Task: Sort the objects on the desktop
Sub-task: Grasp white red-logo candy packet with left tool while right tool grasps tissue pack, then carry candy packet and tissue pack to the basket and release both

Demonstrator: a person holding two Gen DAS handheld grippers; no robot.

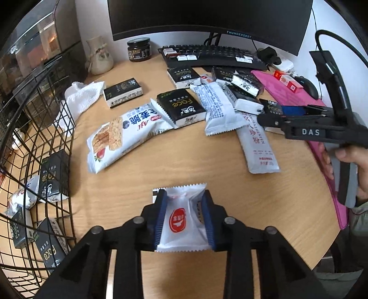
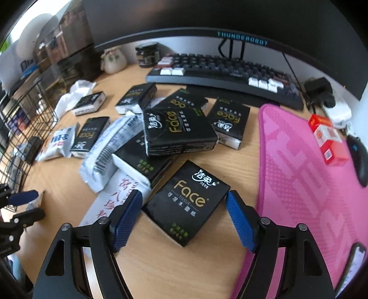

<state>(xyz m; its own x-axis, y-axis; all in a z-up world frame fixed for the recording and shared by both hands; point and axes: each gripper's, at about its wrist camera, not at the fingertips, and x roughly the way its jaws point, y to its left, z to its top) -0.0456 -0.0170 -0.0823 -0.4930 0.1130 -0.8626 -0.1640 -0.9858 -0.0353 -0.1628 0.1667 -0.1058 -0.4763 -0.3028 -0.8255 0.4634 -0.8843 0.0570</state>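
A home office desk: a wooden desktop (image 1: 184, 165) with monitor (image 1: 207, 18), keyboard (image 2: 220, 73) and mouse (image 2: 361, 158).

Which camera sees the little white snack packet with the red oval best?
The left wrist view: the white snack packet sits centred, pinched between the left gripper's blue pads, red oval facing up. In the right wrist view only a white sliver shows by that gripper at the left edge.

Small white snack packet with red logo (image 1: 182, 220) near on the desk (image 1: 184, 168), black Face tissue pack (image 2: 187, 202) lying flat beside pink mat (image 2: 306, 174), more tissue packs and snack bars (image 1: 125, 140) scattered mid-desk.
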